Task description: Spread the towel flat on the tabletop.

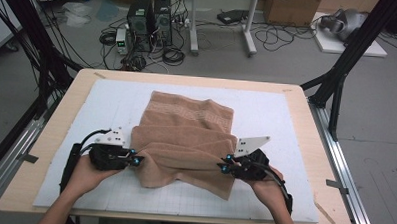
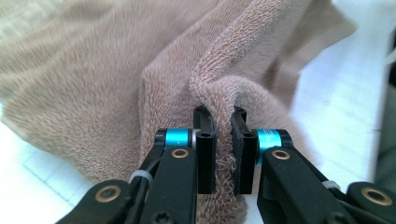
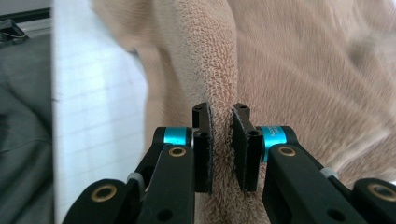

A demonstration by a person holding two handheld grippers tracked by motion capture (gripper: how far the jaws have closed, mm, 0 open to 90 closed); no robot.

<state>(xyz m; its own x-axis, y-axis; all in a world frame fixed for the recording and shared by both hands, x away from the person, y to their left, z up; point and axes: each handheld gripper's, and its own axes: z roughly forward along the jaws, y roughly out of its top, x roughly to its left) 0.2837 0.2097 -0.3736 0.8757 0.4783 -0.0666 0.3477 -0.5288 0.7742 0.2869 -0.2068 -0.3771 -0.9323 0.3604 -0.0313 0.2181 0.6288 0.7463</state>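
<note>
Both sets of pads are clamped on towel edges on my end: left gripper [image 1: 137,160] pinches a fold of the tan towel [image 1: 185,136] at its left side, right gripper [image 1: 223,168] pinches its right. My hands sit low, pointing inward, towel bunched on the white mat [image 1: 286,120].

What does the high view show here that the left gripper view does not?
High view: the whole brown towel partly folded on the white mat over the wooden table, both hands, the right gripper pinching the towel's right side, and computers and cables on the floor beyond.

Left gripper view: the left gripper up close, its jaws pressed on a raised fold of terry pile, with loose threads at the pads.

Both: the towel, the gridded mat, and the left gripper shut on the towel's edge.
</note>
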